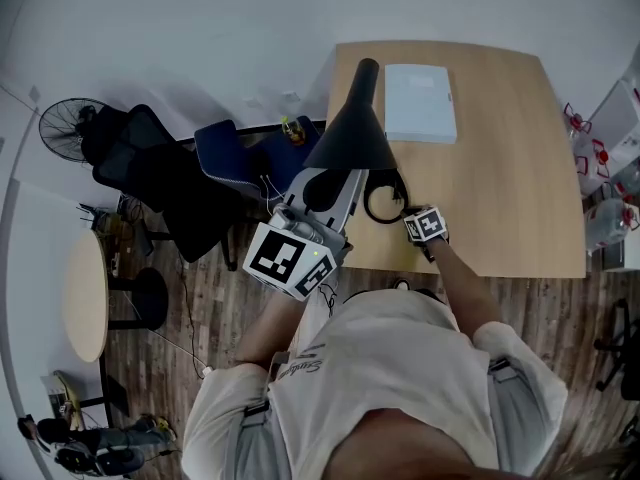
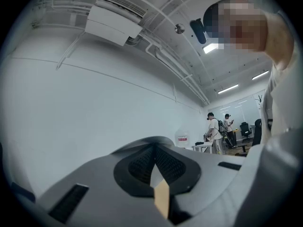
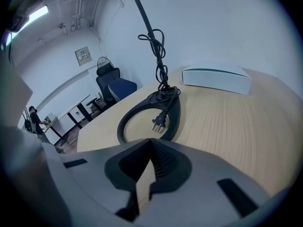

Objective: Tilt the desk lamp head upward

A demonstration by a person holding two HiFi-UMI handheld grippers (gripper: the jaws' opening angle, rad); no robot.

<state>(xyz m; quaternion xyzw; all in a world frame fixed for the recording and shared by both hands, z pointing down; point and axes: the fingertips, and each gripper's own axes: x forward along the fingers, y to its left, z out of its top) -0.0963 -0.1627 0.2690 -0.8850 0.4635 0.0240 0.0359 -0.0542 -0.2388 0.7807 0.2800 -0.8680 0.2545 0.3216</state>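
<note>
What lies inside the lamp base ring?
The cord's plug, poking in from the rim, over bare desk wood. The near edge of the ring is hidden behind the right gripper.

— What's the table (image 3: 236, 122) under the right gripper (image 3: 150, 148) made of?
— Pale wood grain, smooth and matt. Just ahead of the jaws, the lamp base (image 3: 174, 119) looks like black plastic with a slight sheen.
— And the box (image 3: 215, 79) beyond it?
— White and smooth, like card.
— The lamp head (image 1: 352, 128) by the left gripper (image 2: 155, 162)?
— Matt black. Both gripper shells are dull grey plastic; the pads (image 3: 163, 160) are black and ribbed.
</note>
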